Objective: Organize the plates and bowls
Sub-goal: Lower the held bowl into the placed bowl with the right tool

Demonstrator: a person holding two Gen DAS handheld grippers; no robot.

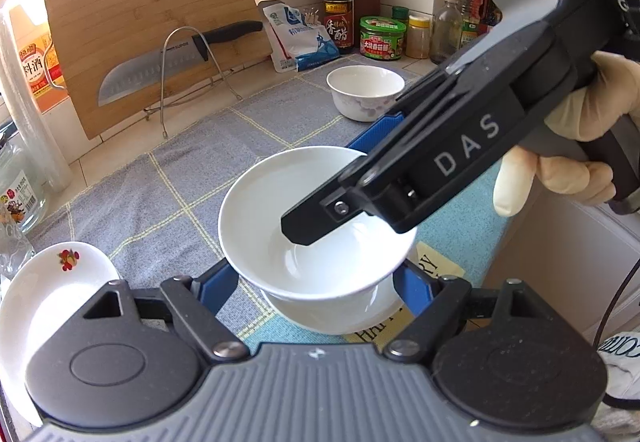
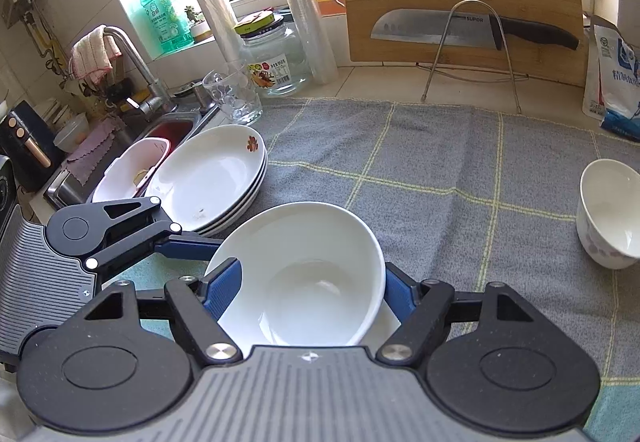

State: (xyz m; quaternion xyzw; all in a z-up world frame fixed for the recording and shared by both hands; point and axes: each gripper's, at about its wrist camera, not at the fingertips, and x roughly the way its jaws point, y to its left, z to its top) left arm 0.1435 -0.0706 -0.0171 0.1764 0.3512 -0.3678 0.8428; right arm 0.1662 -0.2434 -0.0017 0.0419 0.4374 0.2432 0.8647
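Observation:
A plain white bowl (image 1: pixel 256 210) (image 2: pixel 304 250) is over the grey checked cloth (image 1: pixel 168 178), near its front edge. My left gripper (image 1: pixel 314 278) is shut on the bowl's lower wall, one blue finger on each side. My right gripper (image 1: pixel 332 186) (image 2: pixel 310 286) comes in from the right, shut on the same bowl. It has one finger inside and the other outside the far rim. A second white dish (image 1: pixel 332 316) shows just beneath the bowl; I cannot tell whether they touch. A small flowered bowl (image 1: pixel 366 92) (image 2: pixel 610 218) stands apart on the cloth.
A stack of flower-marked plates (image 2: pixel 208 182) (image 1: pixel 52 282) sits at the cloth's left edge beside the sink (image 2: pixel 160 130). A glass (image 2: pixel 234 94) and a jar (image 2: pixel 280 62) stand behind it. A cutting board (image 1: pixel 152 30) with a knife (image 1: pixel 160 70) on a rack leans on the wall. Bottles (image 1: pixel 338 2) line the back.

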